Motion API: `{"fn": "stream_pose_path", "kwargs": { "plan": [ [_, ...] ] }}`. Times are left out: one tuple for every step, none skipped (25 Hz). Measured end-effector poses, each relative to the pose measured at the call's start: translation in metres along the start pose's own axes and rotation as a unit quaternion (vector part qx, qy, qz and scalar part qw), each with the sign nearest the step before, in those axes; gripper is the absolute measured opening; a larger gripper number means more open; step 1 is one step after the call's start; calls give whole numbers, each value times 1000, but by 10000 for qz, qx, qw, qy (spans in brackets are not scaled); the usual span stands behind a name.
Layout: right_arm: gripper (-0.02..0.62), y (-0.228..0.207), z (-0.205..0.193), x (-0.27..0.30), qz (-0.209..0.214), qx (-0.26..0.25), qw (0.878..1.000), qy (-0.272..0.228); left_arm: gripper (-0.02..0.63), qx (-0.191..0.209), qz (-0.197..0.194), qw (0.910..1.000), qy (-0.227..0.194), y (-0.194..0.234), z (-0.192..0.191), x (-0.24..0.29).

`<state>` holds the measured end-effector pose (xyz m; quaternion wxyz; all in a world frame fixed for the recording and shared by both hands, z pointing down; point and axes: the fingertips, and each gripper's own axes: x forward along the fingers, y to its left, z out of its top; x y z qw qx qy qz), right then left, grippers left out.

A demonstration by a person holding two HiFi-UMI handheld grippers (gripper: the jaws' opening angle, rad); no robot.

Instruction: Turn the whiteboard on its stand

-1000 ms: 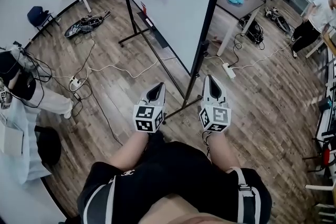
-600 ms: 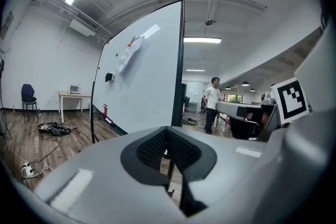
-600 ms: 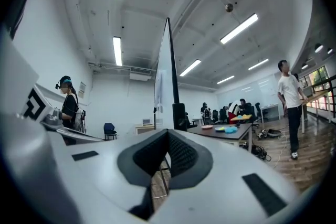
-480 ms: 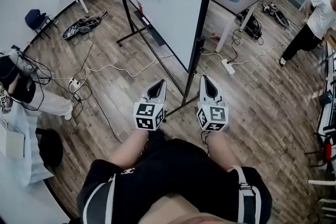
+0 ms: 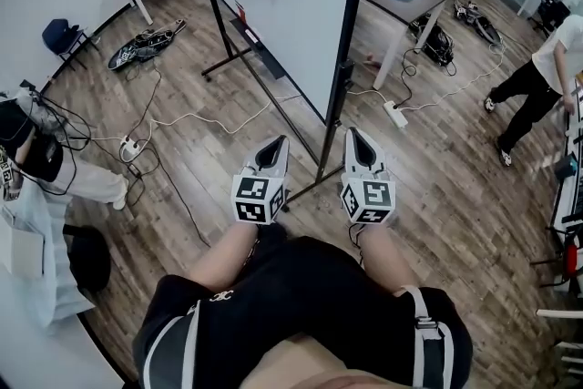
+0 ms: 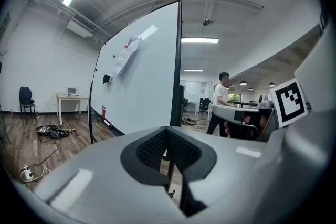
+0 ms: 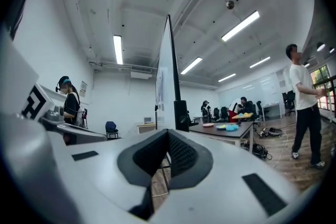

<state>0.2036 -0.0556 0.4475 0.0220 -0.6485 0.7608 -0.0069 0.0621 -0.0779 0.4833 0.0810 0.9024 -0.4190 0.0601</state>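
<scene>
The whiteboard (image 5: 291, 5) stands upright in its black wheeled stand (image 5: 342, 68), its near edge facing me, with a paper and a black eraser stuck high on its face. My left gripper (image 5: 272, 150) is shut and empty, just left of the stand's near post and short of it. My right gripper (image 5: 357, 141) is shut and empty, just right of that post. In the left gripper view the whiteboard's face (image 6: 142, 92) fills the left half beyond the left gripper (image 6: 167, 132). Ahead of the right gripper (image 7: 168, 135), the right gripper view shows the whiteboard (image 7: 164, 81) edge-on.
The stand's foot (image 5: 310, 185) runs across the wooden floor between my grippers. A power strip (image 5: 396, 118) and cables lie to the right, near a grey table (image 5: 414, 0). One person (image 5: 537, 73) walks at the right; another (image 5: 36, 164) stands at the left.
The person at the right has walked on across the floor. Both grippers stay side by side at the stand's post, still shut.
</scene>
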Motion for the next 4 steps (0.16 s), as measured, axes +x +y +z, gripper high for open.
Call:
{"fn": "stream_pose_path", "kwargs": {
  "plan": [
    [6,0,0,0,12,6,10000,-1,9,0,-1,10000,0,-1,0,0],
    [6,0,-1,-1,19,14,10000,1,10,-1,-4,10000,-2,-1,-1,-1],
    [6,-1,-1,-1,23,22,10000,4,9,-1,-9,10000,-2,-2,-1,-1],
    [6,-1,-1,-1,26,30,10000,9,9,-1,-14,10000,-3,-4,-2,-1]
  ]
}}
